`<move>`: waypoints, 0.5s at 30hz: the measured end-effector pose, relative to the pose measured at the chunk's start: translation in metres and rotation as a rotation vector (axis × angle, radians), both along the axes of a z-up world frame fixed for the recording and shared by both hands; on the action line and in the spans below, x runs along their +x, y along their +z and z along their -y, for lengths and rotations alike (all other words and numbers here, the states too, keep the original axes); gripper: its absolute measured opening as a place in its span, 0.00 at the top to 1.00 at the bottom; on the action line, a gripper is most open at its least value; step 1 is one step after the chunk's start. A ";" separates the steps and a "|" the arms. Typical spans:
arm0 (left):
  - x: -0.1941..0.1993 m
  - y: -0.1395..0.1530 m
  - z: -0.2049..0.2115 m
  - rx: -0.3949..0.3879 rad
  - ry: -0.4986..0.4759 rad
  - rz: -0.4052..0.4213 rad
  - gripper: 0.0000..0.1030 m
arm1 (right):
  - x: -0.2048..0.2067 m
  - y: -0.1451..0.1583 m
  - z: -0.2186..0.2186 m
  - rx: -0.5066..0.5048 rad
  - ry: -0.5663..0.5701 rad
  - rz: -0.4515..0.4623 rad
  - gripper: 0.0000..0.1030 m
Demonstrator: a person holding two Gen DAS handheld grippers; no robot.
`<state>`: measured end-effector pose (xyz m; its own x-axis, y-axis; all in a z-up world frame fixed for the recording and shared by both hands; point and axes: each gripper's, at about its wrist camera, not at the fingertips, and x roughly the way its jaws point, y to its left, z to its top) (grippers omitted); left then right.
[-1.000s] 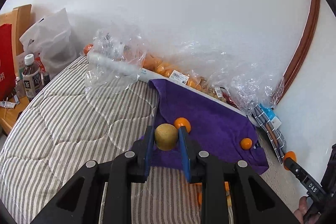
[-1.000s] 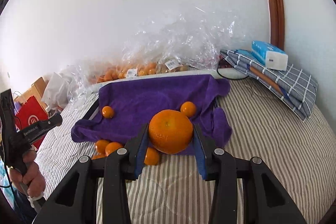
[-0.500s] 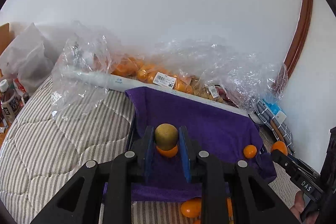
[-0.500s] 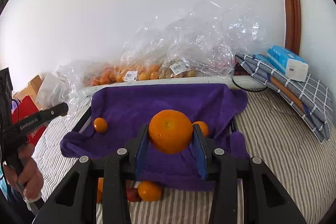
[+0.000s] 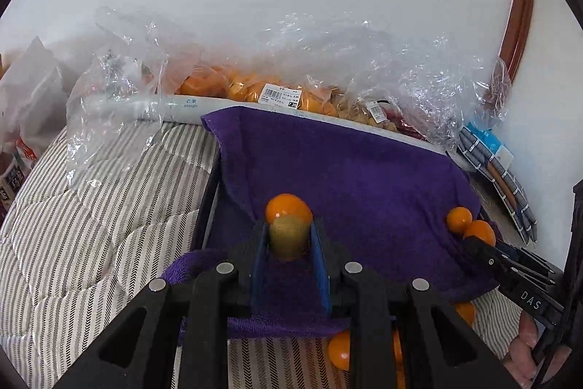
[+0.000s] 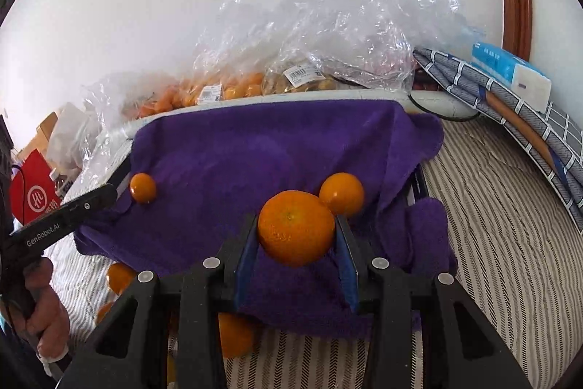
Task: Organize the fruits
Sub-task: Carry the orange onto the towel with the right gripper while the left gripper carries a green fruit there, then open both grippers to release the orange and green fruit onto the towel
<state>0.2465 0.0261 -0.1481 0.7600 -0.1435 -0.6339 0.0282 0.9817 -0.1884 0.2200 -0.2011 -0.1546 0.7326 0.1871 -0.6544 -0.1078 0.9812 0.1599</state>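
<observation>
Clearly both hands are mid-carry — the left gripper [image 5: 288, 239] has its fingers pinching a brownish-green kiwi [image 5: 288, 237], and the right gripper [image 6: 296, 236] has its fingers clamped on a large orange [image 6: 296, 228]; each fruit hangs just above the near part of the purple towel [image 6: 255, 148] that lines a dark-rimmed tray [image 5: 210, 203] on the striped bed [image 6: 503, 225]. The step in hand looks like delivery to the tray; the next move, as I judge it, calls for lowering each fruit onto bare towel and spreading the fingers gently, keeping the kiwi off the small orange [image 5: 288, 205] just behind it, and the large orange off the one [image 6: 341, 194] close by its right side — round fruit may roll on the sagging cloth. As for containers: the tray holds a few small oranges, one near its left edge [image 6: 143, 187]; more lie loose on the bed in front of it [image 6: 119, 276]; behind, against the wall, clear plastic bags [image 6: 328, 35] with price labels hold many oranges and some paler fruit I cannot identify.
</observation>
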 end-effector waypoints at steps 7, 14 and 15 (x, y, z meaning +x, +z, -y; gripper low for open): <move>0.006 -0.008 0.001 -0.001 -0.003 -0.043 0.78 | 0.004 -0.006 0.002 -0.005 -0.013 -0.021 0.60; 0.008 -0.009 -0.002 -0.013 -0.001 -0.062 0.78 | -0.002 -0.002 0.004 -0.004 -0.028 0.008 0.56; 0.009 -0.010 -0.001 -0.014 -0.001 -0.064 0.78 | -0.003 -0.002 0.004 -0.011 -0.036 0.016 0.54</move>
<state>0.2551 0.0274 -0.1577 0.7179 -0.1533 -0.6791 0.0169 0.9790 -0.2031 0.2165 -0.2050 -0.1561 0.7491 0.1535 -0.6444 -0.0752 0.9862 0.1475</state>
